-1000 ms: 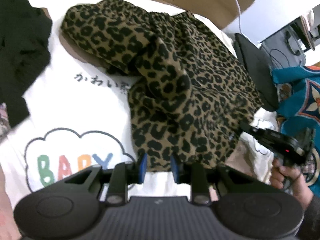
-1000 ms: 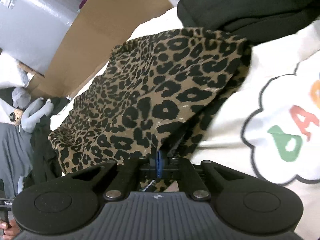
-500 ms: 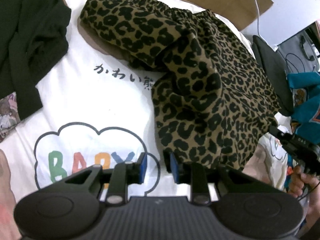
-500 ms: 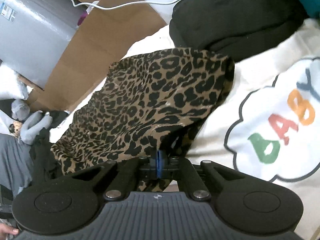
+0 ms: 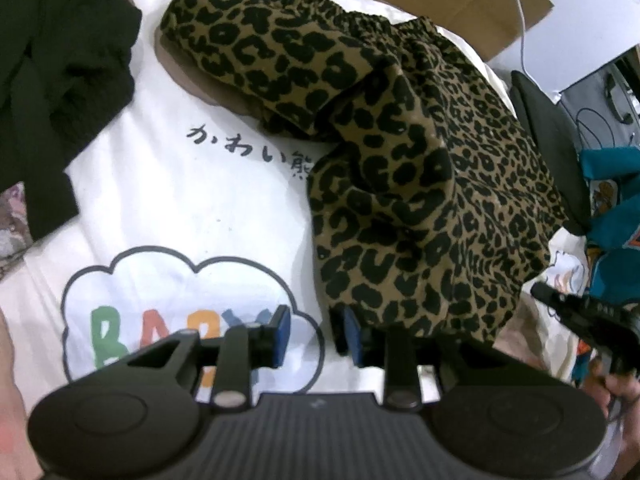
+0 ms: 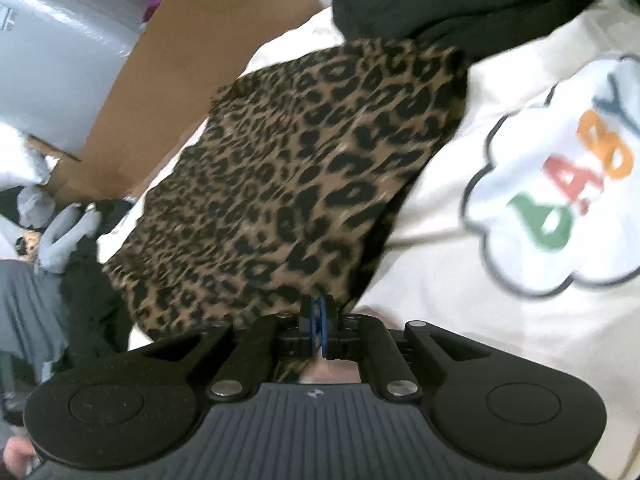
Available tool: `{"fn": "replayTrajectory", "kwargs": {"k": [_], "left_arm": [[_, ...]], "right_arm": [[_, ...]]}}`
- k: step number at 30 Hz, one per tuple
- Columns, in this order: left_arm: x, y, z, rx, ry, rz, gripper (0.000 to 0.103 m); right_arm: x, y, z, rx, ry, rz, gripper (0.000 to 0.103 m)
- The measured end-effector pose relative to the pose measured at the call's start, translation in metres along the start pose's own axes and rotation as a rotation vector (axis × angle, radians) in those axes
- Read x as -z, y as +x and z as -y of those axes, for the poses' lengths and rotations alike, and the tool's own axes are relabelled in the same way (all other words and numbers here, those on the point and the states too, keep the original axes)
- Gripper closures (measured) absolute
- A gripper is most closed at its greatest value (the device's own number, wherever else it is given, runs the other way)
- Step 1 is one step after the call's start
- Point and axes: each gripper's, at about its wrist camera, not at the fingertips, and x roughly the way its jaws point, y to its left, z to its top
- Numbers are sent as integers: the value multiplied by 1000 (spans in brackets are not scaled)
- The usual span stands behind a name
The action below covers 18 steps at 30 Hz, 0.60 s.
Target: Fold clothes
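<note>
A leopard-print garment (image 5: 416, 168) lies rumpled on a white cloth printed with a "BABY" cloud (image 5: 188, 316); its elastic waistband is at the far side. My left gripper (image 5: 314, 336) is open just left of the garment's near hem, with nothing between its blue pads. The right gripper (image 5: 576, 316) shows at the right edge of the left wrist view, held by a hand. In the right wrist view my right gripper (image 6: 319, 322) is shut on the near edge of the leopard-print garment (image 6: 296, 184), which hangs stretched away from it.
A black garment (image 5: 52, 64) lies at the left of the cloth and shows as a dark heap (image 6: 460, 0) in the right wrist view. Flattened cardboard (image 6: 208, 52) lies behind. A teal garment (image 5: 612, 216) and a black chair back (image 5: 552, 148) sit at the right.
The right gripper has pulled its held edge, drawing the leopard garment rightward and flatter. The left gripper's view shifted so the garment sits further right and the "BABY" cloud nearer its pads.
</note>
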Motion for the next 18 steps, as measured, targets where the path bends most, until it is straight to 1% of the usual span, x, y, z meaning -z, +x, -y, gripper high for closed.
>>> {"fn": "replayTrajectory", "kwargs": {"k": [1, 2, 3, 4, 7, 11, 12, 13, 14, 15, 16, 17, 18], "left_arm": [[-1, 3, 1, 3, 1, -2, 68], [-1, 5, 2, 5, 1, -4, 65], [-1, 8, 3, 8, -2, -8, 65], [-1, 10, 3, 11, -5, -12, 65], [-1, 17, 5, 18, -4, -23, 65], [-1, 24, 9, 24, 1, -38, 65], [0, 26, 10, 25, 2, -40, 67], [0, 27, 11, 29, 6, -40, 69], [1, 28, 12, 32, 9, -39, 81], [1, 29, 13, 34, 13, -40, 91], [2, 29, 14, 21, 17, -41, 94], [3, 29, 15, 12, 20, -43, 98], [5, 26, 16, 19, 23, -40, 101]], "right_arm": [[3, 3, -3, -17, 3, -15, 95], [6, 7, -7, -29, 4, -31, 85], [9, 12, -10, -40, 6, -48, 77], [13, 17, -13, -51, 7, -66, 76], [18, 26, -18, -65, 9, -89, 76], [16, 37, -12, -77, 63, -111, 76], [16, 40, -10, -82, 79, -117, 76], [15, 41, -9, -85, 92, -112, 76], [14, 42, -8, -87, 104, -105, 84], [14, 42, -6, -88, 112, -98, 103], [13, 43, -5, -88, 118, -91, 103], [13, 41, -4, -84, 115, -89, 103], [13, 40, -4, -77, 108, -88, 103]]}}
